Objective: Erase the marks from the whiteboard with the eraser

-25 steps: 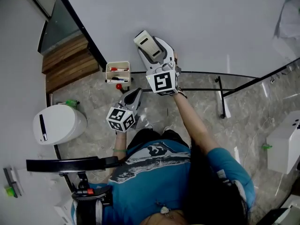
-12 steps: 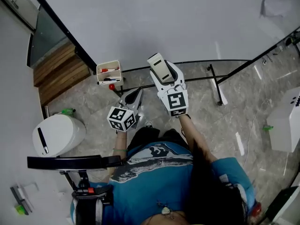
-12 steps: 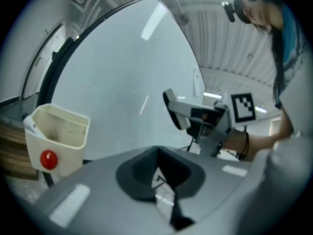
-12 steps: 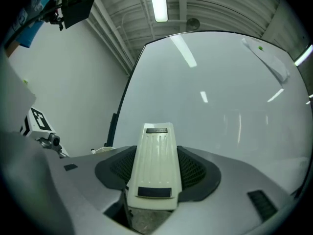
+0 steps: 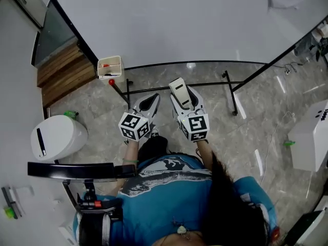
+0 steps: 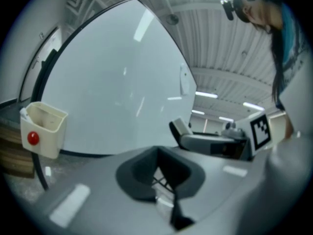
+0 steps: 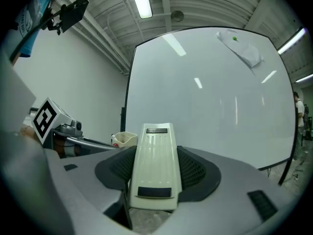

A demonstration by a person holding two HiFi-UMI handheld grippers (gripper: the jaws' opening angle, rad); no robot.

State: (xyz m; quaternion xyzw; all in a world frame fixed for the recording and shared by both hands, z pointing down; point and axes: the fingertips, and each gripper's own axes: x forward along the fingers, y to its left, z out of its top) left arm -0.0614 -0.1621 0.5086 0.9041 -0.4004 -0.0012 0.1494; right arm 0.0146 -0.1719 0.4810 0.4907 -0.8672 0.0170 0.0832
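Clearly off the board, the eraser sits clamped lengthwise in the right gripper, low by the bottom edge of the whiteboard. Pressed unevenly, it could twist or slip between the jaws. The left gripper is closed and empty. A pen tray crowds the left frame; rightward the board lies open.

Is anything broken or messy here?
Nothing looks broken or spilled. The whiteboard looks clean, and the eraser sits straight in the right gripper. The only untidy bit is a rumpled white sheet stuck near the board's top corner.
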